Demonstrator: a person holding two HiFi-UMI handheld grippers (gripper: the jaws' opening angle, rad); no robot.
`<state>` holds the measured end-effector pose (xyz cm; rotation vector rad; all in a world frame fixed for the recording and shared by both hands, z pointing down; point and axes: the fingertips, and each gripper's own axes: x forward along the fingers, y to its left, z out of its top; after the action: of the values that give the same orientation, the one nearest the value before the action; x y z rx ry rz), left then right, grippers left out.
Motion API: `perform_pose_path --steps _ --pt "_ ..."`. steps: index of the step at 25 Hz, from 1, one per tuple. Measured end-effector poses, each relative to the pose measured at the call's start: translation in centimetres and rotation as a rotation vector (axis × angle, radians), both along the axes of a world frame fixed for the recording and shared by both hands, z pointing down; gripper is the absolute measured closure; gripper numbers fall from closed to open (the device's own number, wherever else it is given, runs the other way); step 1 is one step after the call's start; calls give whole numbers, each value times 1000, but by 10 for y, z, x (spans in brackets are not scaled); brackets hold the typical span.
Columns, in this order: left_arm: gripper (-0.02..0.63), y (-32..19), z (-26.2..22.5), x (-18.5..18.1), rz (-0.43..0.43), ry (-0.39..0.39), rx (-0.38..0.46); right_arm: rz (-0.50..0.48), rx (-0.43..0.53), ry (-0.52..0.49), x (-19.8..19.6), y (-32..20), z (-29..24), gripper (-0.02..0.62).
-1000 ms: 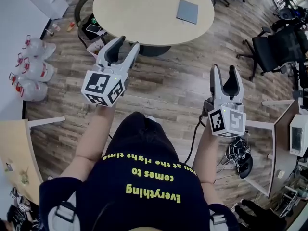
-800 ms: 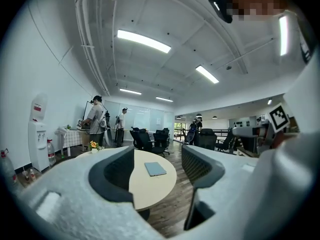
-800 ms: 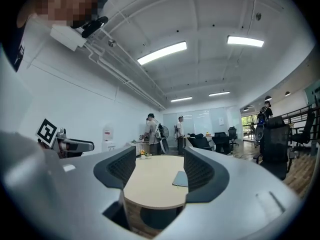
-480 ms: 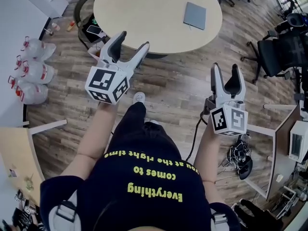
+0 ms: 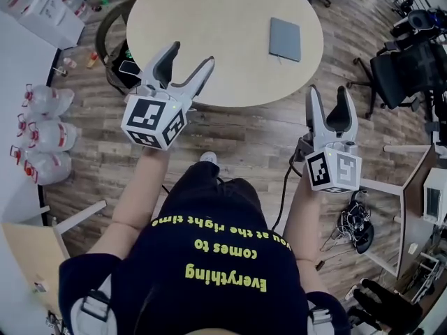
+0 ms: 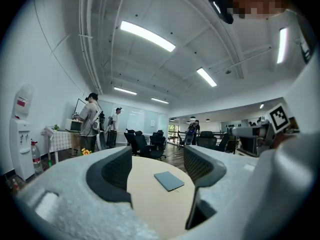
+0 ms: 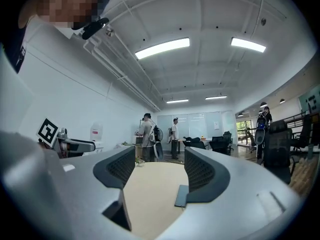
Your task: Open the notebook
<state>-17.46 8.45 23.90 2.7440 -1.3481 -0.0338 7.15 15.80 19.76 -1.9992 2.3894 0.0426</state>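
Gripper L (image 5: pixel 192 54) & gripper R (image 5: pixel 327 91) just opening wide, holding nothing, advancing toward tabletop (image 5: pixel 209 19); notebook (image 5: pixel 285 39) lying shut, untouched, approach phase only.

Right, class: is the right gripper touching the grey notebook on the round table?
Apart. The head view shows the right gripper over floor, short of the table, jaws open; the notebook lies closed on the table beyond.
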Motion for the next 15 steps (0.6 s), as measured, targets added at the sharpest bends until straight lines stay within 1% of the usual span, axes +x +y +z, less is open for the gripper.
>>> perform_pose_path --steps 9,15 --pt "281 -50 14 9 47 0 -38 69 -40 -6 11 -31 10 293" --pt "282 -74 22 7 26 -14 -52 38 -51 -14 10 -68 18 293"
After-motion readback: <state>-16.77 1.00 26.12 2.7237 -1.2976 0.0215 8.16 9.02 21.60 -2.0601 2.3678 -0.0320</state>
